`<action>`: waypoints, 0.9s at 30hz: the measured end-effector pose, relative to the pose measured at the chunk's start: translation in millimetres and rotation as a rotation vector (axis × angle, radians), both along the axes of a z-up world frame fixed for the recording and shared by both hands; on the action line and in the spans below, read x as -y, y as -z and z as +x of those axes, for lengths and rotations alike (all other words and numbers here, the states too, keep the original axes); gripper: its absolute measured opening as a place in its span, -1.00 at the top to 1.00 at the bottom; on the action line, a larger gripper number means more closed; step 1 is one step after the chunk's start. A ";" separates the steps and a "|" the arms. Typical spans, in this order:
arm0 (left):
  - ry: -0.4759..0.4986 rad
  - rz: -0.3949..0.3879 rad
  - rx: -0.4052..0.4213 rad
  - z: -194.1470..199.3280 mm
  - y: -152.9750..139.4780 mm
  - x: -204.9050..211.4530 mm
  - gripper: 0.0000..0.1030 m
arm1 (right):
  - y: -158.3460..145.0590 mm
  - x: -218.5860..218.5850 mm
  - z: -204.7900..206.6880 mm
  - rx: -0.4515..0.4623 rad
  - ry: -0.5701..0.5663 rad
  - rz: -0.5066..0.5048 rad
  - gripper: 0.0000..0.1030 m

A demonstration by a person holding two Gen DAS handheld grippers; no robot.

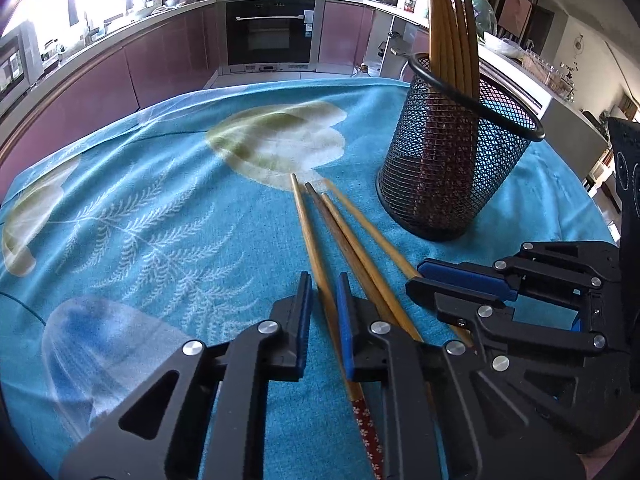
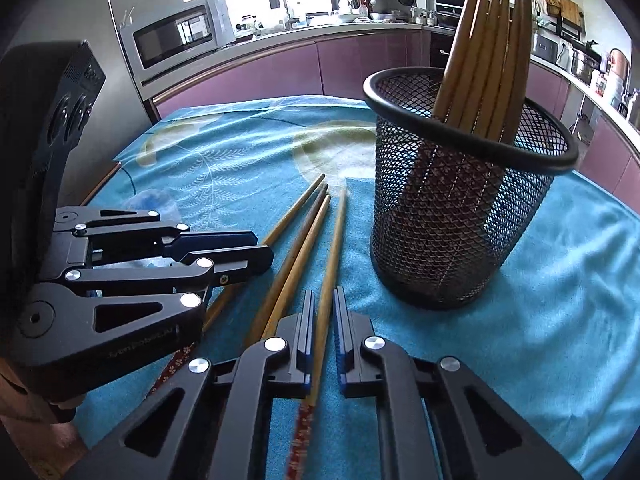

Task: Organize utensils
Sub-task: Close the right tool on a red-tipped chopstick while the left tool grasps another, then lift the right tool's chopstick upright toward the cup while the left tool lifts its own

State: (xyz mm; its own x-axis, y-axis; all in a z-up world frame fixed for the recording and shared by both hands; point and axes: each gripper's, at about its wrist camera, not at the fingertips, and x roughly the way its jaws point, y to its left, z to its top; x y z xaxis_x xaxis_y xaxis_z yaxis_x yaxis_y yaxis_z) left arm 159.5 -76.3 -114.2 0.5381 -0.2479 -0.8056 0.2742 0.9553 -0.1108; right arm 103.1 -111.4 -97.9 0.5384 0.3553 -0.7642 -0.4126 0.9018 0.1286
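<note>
Chopsticks, 4 of them, flat on the blue floral cloth [image 1: 160, 208], tips fanned toward the far side, patterned red ends toward the cameras.

Left gripper [image 1: 325, 300] low over the cloth, jaws part-spread on either side of the leftmost chopstick [image 1: 310, 236]; a narrow gap visible on each side of the stick in the left wrist view, so not clearly pinched, contact impossible to confirm. Blue pads on the inner faces of both fingers [image 1: 306, 300].

Right gripper [image 2: 322, 312] likewise set around the rightmost chopstick [image 2: 336, 240], jaws slightly apart with the stick running between them; left pad looks close against the wood, right pad just off it. Firm grip or not: cannot tell.

2 middle chopsticks [image 2: 304, 248] lying side by side between the other 2, touching along part of their length, free of either tool.

Black mesh holder [image 1: 456, 160] upright on the cloth, to the right of the loose sticks and near their tips. Inside it, several more chopsticks [image 1: 448, 20] standing bundled, tapered ends up, leaning against the rim.

Oven [image 1: 270, 32] and purple cabinets [image 1: 168, 60] behind the table.
</note>
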 end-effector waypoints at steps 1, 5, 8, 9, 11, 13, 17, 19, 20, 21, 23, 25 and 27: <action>-0.003 -0.004 -0.002 -0.3 0.2 -0.3 0.79 | -0.1 0.5 0.0 -0.002 0.001 0.004 0.88; -0.007 -0.012 -0.005 -2.5 0.8 -0.3 0.80 | -1.0 6.2 -1.9 -0.010 0.002 0.027 0.89; -0.009 -0.024 -0.008 -5.2 0.7 -0.9 0.80 | -2.7 9.1 -4.2 -0.012 0.002 0.041 0.89; -0.011 -0.027 -0.009 -6.2 0.3 -1.1 0.81 | -3.5 10.4 -5.3 -0.011 0.001 0.045 0.89; -0.012 -0.031 -0.007 -8.3 -0.9 -1.1 0.82 | -4.3 12.0 -7.3 -0.011 -0.002 0.053 0.89; -0.010 -0.035 -0.006 -10.8 -2.1 -1.1 0.83 | -6.2 15.1 -9.3 -0.011 -0.007 0.065 0.89; -0.010 -0.042 0.006 -16.8 -6.6 -2.7 0.85 | -10.8 21.9 -14.0 -0.006 -0.009 0.090 0.89; -0.012 -0.046 0.012 -19.7 -9.4 -4.8 0.85 | -13.1 24.9 -15.8 -0.006 -0.014 0.106 0.89; -0.013 -0.049 0.014 -19.9 -10.9 -5.4 0.85 | -14.3 25.9 -17.1 -0.005 -0.015 0.109 0.89; -0.015 -0.052 0.017 -21.2 -12.5 -6.6 0.85 | -15.8 26.5 -18.4 -0.002 -0.017 0.113 0.89; -0.016 -0.059 0.022 -23.5 -14.9 -9.1 0.85 | -18.3 27.5 -20.9 0.004 -0.020 0.118 0.89; -0.016 -0.065 0.027 -26.6 -18.2 -11.3 0.85 | -21.4 29.8 -23.9 0.009 -0.027 0.134 0.89; -0.015 -0.073 0.032 -29.5 -21.0 -13.8 0.85 | -25.4 30.3 -27.7 0.018 -0.036 0.146 0.89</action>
